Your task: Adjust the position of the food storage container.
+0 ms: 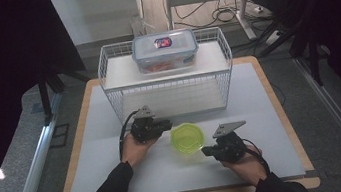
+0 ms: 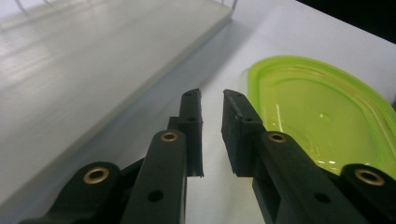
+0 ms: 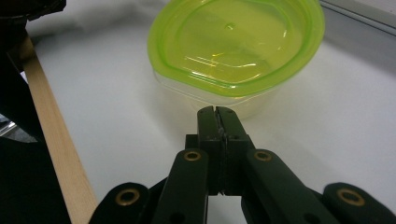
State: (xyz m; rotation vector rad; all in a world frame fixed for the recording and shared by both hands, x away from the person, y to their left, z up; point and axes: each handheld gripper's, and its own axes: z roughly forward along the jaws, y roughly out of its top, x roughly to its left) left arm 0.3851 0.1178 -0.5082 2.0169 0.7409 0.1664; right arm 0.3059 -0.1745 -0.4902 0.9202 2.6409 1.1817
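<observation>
White table (image 1: 119, 174) in a dark room, wire rack (image 1: 116, 91) at the back with a lidded box (image 1: 165, 51) sitting on its shelf. High view: green-lidded tub (image 1: 187, 138) is sitting on the table between both hands, left hand-held gripper (image 1: 166, 125) just beside its upper-left edge, right hand-held gripper (image 1: 207, 152) just beside its lower-right edge; both look about equally near.

Left gripper view: jaws are standing slightly apart with nothing between them, tub lid (image 2: 322, 116) lying ahead and to the right, rack shelf (image 2: 93, 70) to the left.

Right gripper view: jaws are pressing together, empty, pointing straight at the tub wall (image 3: 224, 100), tips just short of it.
</observation>
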